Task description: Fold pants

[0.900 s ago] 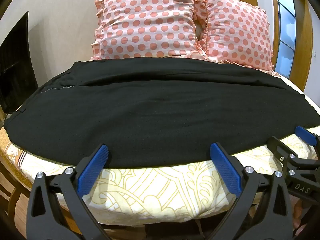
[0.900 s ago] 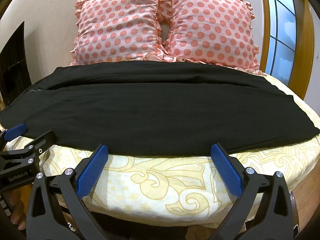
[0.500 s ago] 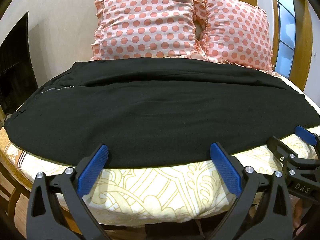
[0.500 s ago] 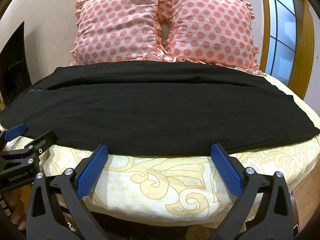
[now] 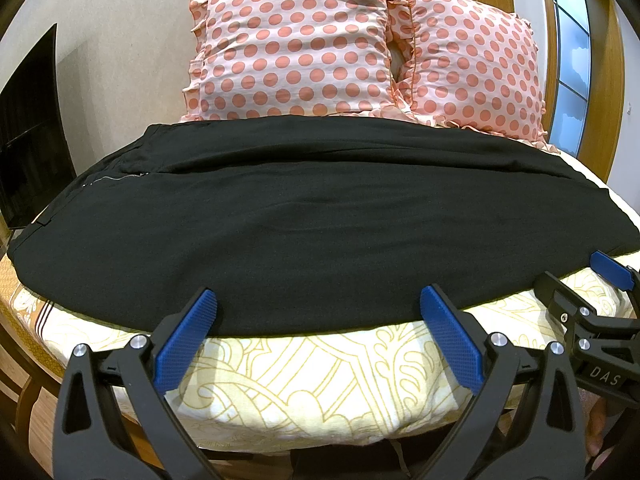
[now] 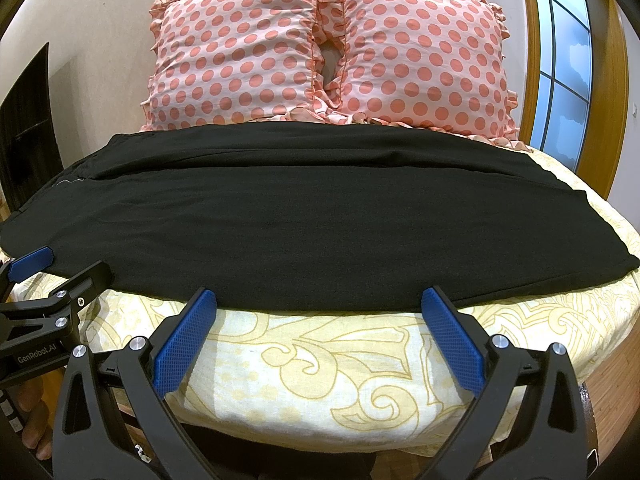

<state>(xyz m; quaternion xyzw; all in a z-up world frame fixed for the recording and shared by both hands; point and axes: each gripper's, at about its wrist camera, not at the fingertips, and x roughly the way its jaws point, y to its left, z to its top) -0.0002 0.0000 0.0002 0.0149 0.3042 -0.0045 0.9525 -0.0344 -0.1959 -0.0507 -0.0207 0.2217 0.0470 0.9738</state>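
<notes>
Pants [image 5: 312,220] lie flat on bed [image 5: 304,372] (both grippers wide apart).

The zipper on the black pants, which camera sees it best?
The left wrist view. There the zipper shows as a line of silver teeth near the waist end of the pants. In the right wrist view it is only a faint pale squiggle, too small to make out.

Black pants [image 5: 312,216] cover a cream bedsheet [image 5: 320,376] with yellow scrollwork; the pillows [image 6: 240,52] are pink with coral dots.
</notes>
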